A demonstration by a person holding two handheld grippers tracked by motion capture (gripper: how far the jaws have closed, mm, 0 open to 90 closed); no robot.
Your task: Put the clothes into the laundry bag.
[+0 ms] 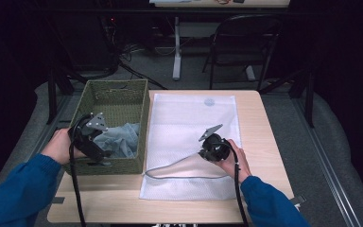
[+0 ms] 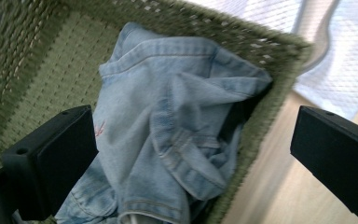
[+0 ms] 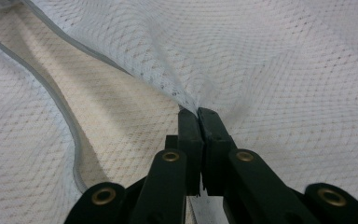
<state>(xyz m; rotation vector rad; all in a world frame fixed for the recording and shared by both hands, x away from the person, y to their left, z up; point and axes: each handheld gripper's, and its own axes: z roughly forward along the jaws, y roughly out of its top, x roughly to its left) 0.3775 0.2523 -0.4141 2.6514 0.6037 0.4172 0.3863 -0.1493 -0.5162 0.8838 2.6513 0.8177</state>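
The right claw [image 3: 198, 114] is clamped on the upper layer of a white mesh laundry bag [image 1: 189, 127], lifting its near mouth off the bench [image 1: 260, 137]. The left claw [image 2: 191, 154] gapes wide over a denim garment [image 2: 168, 130] (crumpled) in the green woven basket [image 1: 137, 92] at left.

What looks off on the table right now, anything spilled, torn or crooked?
Nothing stands out. The denim garment lies crumpled in the green basket, and the mesh bag lies flat apart from its top layer, pinched up by the right gripper so the mouth gapes. No spill or tear shows.
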